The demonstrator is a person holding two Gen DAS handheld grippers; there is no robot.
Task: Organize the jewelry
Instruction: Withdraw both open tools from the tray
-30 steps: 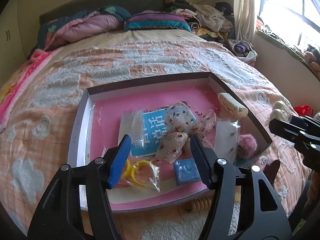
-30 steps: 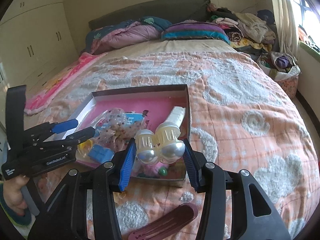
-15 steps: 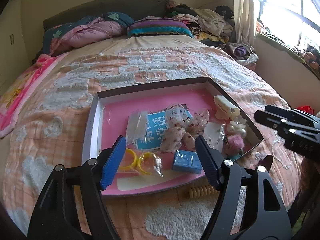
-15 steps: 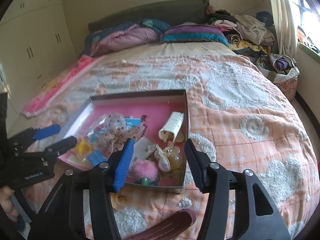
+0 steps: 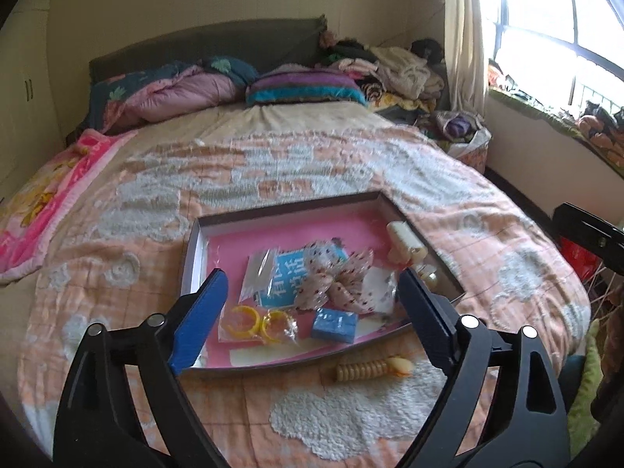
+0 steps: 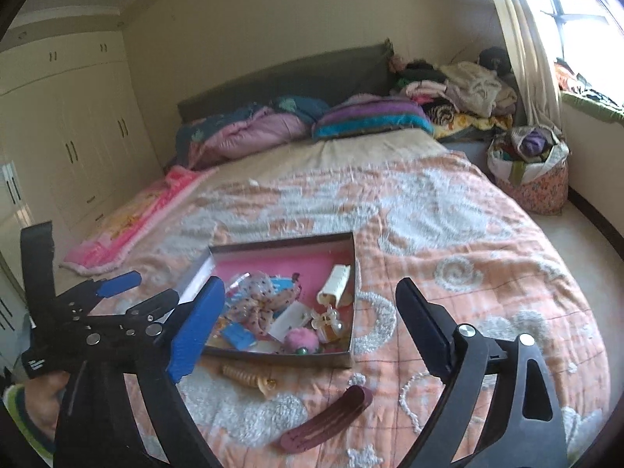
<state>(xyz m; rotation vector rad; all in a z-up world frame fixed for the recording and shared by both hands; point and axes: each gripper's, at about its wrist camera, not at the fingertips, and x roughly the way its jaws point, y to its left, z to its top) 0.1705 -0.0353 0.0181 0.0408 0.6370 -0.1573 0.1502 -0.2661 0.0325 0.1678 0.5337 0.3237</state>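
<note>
A quilted bed (image 6: 448, 234) fills the room, wardrobe (image 6: 78, 136) at 9 o'clock. Both grippers, left (image 5: 312, 312) and right (image 6: 308, 327), gape empty above the box (image 6: 280, 355); a comb (image 6: 245, 376) and clip (image 6: 327, 419) lie at 6 o'clock.

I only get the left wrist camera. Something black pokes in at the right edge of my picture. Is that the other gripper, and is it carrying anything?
Observer: Yes, it is. On its own camera the right gripper is wide open, with nothing between its fingers.
Visitor: Besides the ribbed beige clip in front of the box, is anything else lying loose on the bed?
Observer: A dark red hair clip lies on the bedspread, nearer the camera than the box and not touching it.
Visitor: What is behind the black finger on the right of my picture?
Observer: A fluffy pink pompom, inside the box by its near wall.
</note>
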